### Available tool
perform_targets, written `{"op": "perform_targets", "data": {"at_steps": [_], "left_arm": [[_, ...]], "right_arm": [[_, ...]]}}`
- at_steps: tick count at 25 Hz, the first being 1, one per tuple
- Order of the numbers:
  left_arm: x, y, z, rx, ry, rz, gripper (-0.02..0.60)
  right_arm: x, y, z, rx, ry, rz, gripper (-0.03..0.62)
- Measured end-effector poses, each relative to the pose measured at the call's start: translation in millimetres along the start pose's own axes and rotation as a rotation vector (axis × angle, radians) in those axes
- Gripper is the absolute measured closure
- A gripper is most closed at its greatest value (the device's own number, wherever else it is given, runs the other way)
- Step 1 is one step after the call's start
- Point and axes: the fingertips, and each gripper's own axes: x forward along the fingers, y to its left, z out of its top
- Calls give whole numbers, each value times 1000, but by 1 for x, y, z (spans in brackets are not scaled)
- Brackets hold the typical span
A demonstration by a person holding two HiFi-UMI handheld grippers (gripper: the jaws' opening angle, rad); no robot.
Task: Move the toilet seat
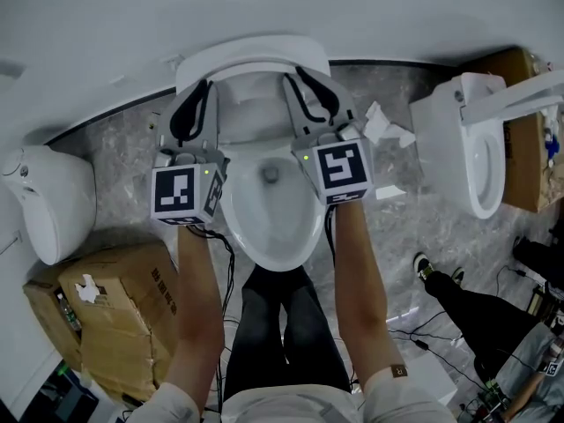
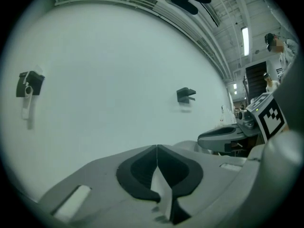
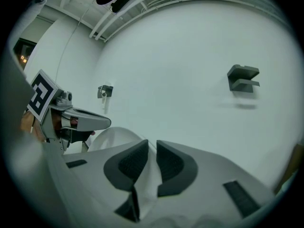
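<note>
I am pinching the raised toilet seat (image 1: 251,55) with 2 grippers: left gripper (image 1: 196,95) clamping its left edge, right gripper (image 1: 304,88) clamping its right edge.

A plain white wall (image 1: 106,25) meets a grey marbled floor (image 1: 123,161). Cardboard boxes (image 1: 115,307) stand lower left; a strip light (image 2: 245,34) glows overhead.

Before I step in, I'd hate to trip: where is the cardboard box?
Head view, lower left: the box lies on the floor beside the person's left arm, just below the white toilet at the left edge.
</note>
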Motion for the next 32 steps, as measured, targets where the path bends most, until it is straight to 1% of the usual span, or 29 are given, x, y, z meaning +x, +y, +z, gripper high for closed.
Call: {"op": "perform_targets", "data": {"at_steps": [1, 2, 7, 13, 20, 24, 27, 30, 32], "left_arm": [[-2, -1, 2, -1, -8, 5, 580], [-3, -2, 4, 1, -12, 4, 581], [-12, -12, 14, 7, -15, -23, 581], [-36, -19, 38, -8, -35, -64, 581], [-74, -36, 84, -44, -70, -163, 581], [-104, -53, 113, -45, -86, -228, 581], [-128, -67, 129, -38, -93, -273, 581], [-148, -81, 144, -54, -115, -310, 581], [-162, -88, 151, -66, -113, -325, 581]], "right_arm": [[-2, 0, 2, -1, -5, -3, 563], [-3, 0, 4, 1, -6, -3, 580], [-14, 14, 19, 11, -5, 39, 592], [-33, 37, 47, 25, -15, 127, 594], [-71, 58, 108, 90, -94, 220, 594], [-107, 71, 139, 104, -130, 241, 594], [-136, 84, 152, 116, -128, 251, 594], [-159, 94, 159, 123, -110, 251, 594], [-172, 100, 162, 132, -97, 252, 594]]}}
